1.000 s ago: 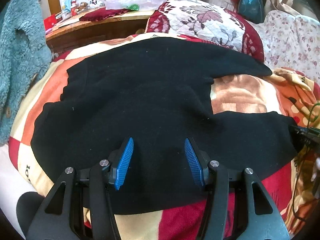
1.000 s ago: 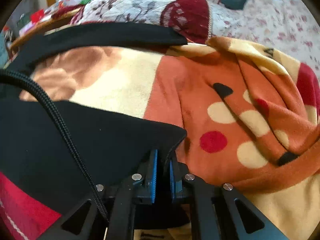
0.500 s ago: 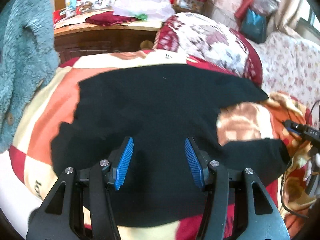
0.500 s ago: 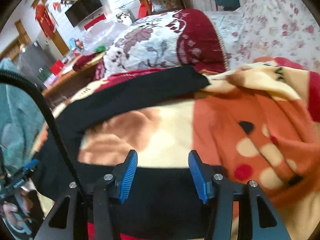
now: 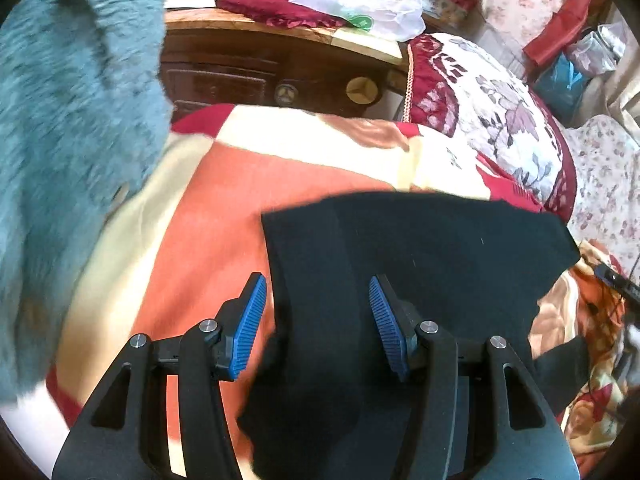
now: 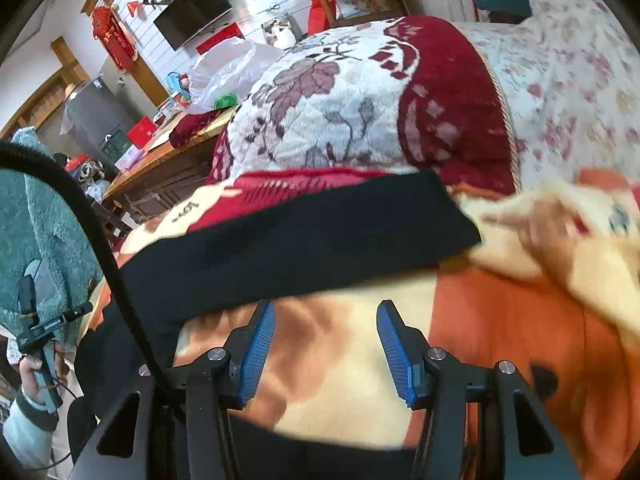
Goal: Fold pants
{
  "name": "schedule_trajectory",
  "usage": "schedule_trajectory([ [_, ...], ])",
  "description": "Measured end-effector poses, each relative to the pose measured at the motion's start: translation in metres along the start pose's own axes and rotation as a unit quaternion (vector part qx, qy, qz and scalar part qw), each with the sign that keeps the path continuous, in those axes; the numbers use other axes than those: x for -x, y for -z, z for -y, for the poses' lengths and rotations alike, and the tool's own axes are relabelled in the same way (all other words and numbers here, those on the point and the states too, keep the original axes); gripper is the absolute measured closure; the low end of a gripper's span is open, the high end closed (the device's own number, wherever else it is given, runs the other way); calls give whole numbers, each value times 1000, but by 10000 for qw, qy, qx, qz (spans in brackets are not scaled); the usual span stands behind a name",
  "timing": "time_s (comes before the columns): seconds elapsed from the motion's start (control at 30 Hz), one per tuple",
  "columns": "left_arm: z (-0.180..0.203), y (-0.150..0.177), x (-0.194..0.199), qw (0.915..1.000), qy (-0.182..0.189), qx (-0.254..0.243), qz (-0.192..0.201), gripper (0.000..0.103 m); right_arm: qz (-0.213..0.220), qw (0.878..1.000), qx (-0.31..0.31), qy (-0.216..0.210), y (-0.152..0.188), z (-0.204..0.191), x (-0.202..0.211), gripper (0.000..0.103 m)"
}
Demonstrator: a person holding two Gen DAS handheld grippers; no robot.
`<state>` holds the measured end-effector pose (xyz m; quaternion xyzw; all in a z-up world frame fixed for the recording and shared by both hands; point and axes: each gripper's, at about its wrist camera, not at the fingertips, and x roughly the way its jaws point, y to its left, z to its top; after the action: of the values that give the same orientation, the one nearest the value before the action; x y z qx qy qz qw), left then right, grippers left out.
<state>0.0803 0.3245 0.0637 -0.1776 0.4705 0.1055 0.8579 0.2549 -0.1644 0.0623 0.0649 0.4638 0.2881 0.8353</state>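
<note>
While the black pants (image 5: 420, 264) lie spread on the patterned blanket (image 5: 208, 240) covering the bed, the fold looks barely begun; next, each tool likely needs an edge. Left tool (image 5: 318, 316) gapes wide over the waist corner, holding nothing; right tool (image 6: 326, 344) gapes empty too. Only the right view shows the far leg (image 6: 320, 240).

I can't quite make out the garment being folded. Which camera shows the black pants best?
The left wrist view: the black pants fill its middle, waist edge and body visible, spread on the blanket. The right wrist view shows only one long leg across the blanket.
</note>
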Motion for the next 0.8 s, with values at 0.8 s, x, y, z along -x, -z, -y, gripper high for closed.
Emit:
schedule_trajectory([
  [0.8, 19, -56, -71, 9636, 771, -2485, -615, 47, -1947, 8945, 4022, 96, -82, -74, -145, 51],
])
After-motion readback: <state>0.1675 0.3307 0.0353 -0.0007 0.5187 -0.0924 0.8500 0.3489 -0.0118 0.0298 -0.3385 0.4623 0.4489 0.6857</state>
